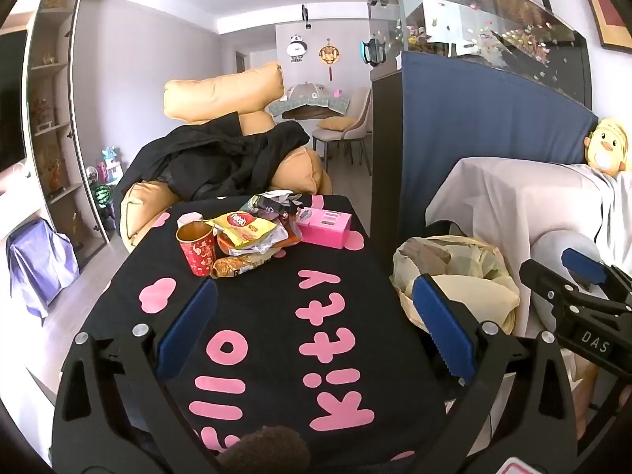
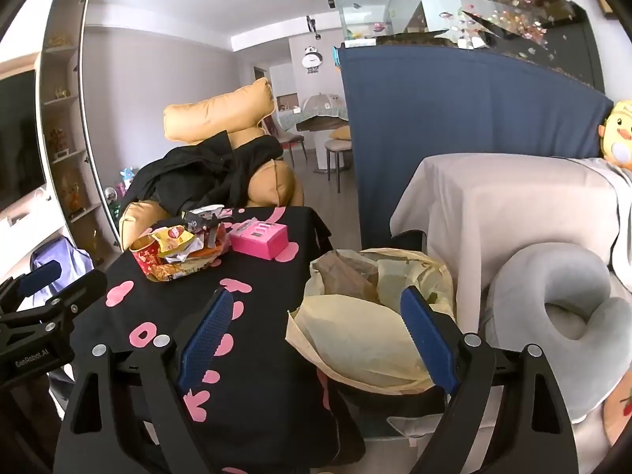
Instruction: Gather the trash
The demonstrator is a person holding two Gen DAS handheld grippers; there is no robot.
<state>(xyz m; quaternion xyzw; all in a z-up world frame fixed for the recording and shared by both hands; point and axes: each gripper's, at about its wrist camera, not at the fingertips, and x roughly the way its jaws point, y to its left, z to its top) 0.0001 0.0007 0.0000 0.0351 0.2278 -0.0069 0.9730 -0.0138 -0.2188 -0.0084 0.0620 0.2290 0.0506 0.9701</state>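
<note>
A pile of trash sits at the far end of the black table (image 1: 276,308): a red paper cup (image 1: 196,249), a yellow snack wrapper (image 1: 245,229), a brown biscuit wrapper (image 1: 237,264) and crumpled dark wrappers (image 1: 272,203). The pile also shows in the right wrist view (image 2: 181,249). A bin lined with a yellowish bag (image 2: 371,316) stands right of the table, also seen in the left wrist view (image 1: 454,276). My left gripper (image 1: 312,308) is open and empty above the table, short of the pile. My right gripper (image 2: 316,324) is open and empty over the bin's near edge.
A pink box (image 1: 324,225) lies beside the pile. A tan armchair with black clothes (image 1: 221,158) stands behind the table. A cloth-covered sofa arm (image 2: 493,205) and grey neck pillow (image 2: 561,312) are at right. A blue-draped fish tank stand (image 2: 454,118) is behind.
</note>
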